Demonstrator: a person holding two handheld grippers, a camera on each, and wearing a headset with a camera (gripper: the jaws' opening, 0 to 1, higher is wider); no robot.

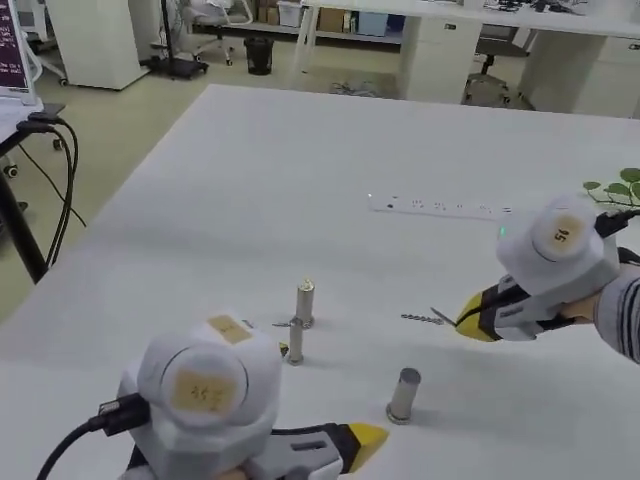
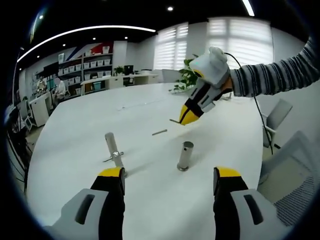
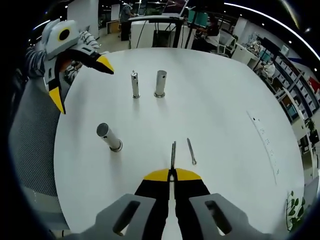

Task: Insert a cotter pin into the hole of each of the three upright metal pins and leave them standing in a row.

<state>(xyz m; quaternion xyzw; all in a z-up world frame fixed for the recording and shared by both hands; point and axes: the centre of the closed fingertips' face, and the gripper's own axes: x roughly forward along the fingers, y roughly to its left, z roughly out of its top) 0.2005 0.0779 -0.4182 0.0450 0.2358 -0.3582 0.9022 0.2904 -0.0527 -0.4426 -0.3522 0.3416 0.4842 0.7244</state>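
While the left gripper (image 2: 170,173) shows its fingers spread wide, the right gripper (image 3: 172,173) pinches a cotter pin (image 3: 173,152).

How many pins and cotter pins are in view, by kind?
Pins: 3
Cotter pins: 3 (1 loose on the table, 1 through a pin, 1 in the right gripper)
Total: 6
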